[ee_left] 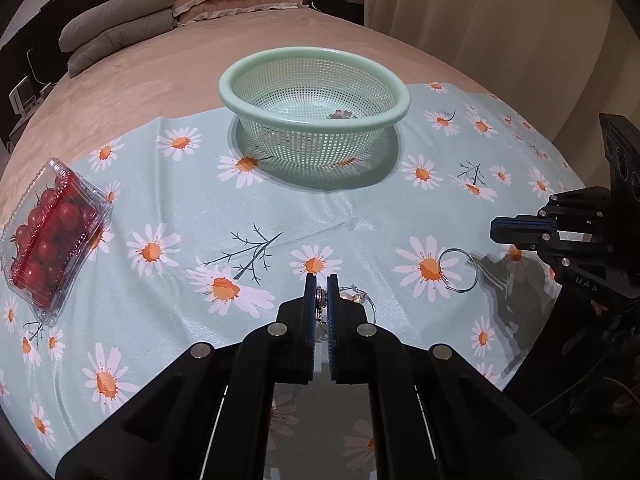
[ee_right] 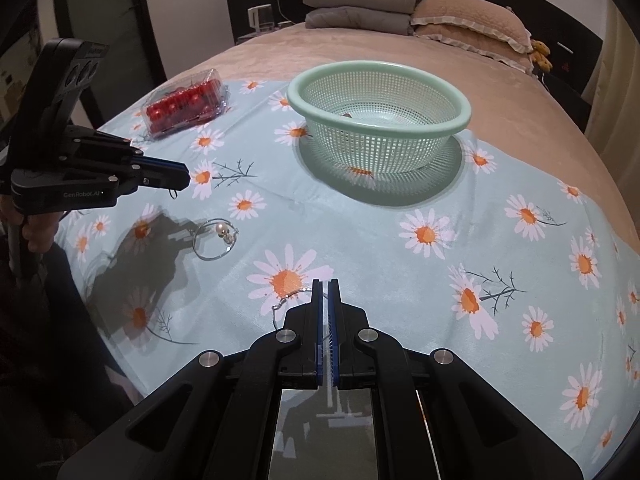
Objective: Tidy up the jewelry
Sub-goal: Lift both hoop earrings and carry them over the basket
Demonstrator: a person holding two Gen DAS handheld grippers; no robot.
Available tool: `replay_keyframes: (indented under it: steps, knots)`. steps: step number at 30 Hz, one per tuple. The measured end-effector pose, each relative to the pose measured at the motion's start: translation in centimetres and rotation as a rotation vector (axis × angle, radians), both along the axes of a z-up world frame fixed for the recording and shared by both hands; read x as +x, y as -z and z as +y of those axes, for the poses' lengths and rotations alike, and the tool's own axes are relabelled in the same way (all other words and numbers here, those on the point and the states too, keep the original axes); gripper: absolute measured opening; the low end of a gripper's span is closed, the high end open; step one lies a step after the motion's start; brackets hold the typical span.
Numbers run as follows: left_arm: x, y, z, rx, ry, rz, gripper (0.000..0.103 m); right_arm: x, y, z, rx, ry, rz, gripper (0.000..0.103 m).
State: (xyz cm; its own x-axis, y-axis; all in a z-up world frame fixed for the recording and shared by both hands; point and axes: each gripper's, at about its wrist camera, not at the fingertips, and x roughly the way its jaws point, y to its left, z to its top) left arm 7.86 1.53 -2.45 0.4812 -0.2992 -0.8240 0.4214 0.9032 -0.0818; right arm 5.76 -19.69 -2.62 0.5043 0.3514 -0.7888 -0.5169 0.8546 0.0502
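A bed (ee_right: 400, 56) with a tan cover fills the room, folded grey blankets (ee_right: 356, 4) and frilled pillows (ee_right: 472, 20) at its head, and a pale blue daisy-print cloth (ee_left: 180, 216) is spread over the near part. A mint green mesh basket (ee_left: 316, 92) stands on the cloth at 12 o'clock in both views, with a small dark piece of jewelry (ee_left: 341, 114) lying in its bottom. A clear box of cherry tomatoes (ee_left: 52, 232) sits at 9 o'clock in the left wrist view. The left gripper (ee_left: 321, 294) has its jaws nearly closed on a small silver jewelry piece (ee_left: 319, 300), held just above the cloth. A hoop earring with a pearl (ee_right: 216, 238) lies on the cloth under it. The right gripper (ee_right: 325, 292) has its jaws narrow, pinching a thin wire hoop earring (ee_right: 294, 294) that trails to 9 o'clock over the cloth
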Motion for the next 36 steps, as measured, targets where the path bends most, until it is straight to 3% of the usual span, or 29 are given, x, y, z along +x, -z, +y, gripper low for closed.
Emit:
replay_keyframes:
  steps: [8, 12, 16, 20, 24, 36]
  knots:
    - [0.0, 0.0, -0.2, 0.011, 0.003, 0.001, 0.005, 0.5, 2.6, 0.6, -0.041, 0.000, 0.055, 0.007]
    - [0.0, -0.1, 0.0, 0.012, 0.002, 0.000, 0.005, 0.9, 3.8, 0.5, -0.047, 0.016, 0.079, 0.026]
    - [0.0, 0.0, 0.1, 0.008, 0.000, 0.001, 0.005, 1.1, 5.0, 0.7, -0.051, 0.029, 0.097, 0.026]
    - [0.0, 0.1, 0.1, 0.011, 0.001, 0.005, 0.005, 1.3, 5.7, 1.2, -0.037, 0.016, 0.148, 0.003]
    - [0.0, 0.1, 0.0, 0.014, 0.004, 0.005, 0.005, 1.1, 4.6, 0.6, 0.007, -0.007, 0.154, 0.002]
    - [1.2, -2.4, -0.5, 0.010, 0.012, -0.040, 0.005, 0.8, -3.7, -0.5, -0.046, -0.038, -0.038, 0.002]
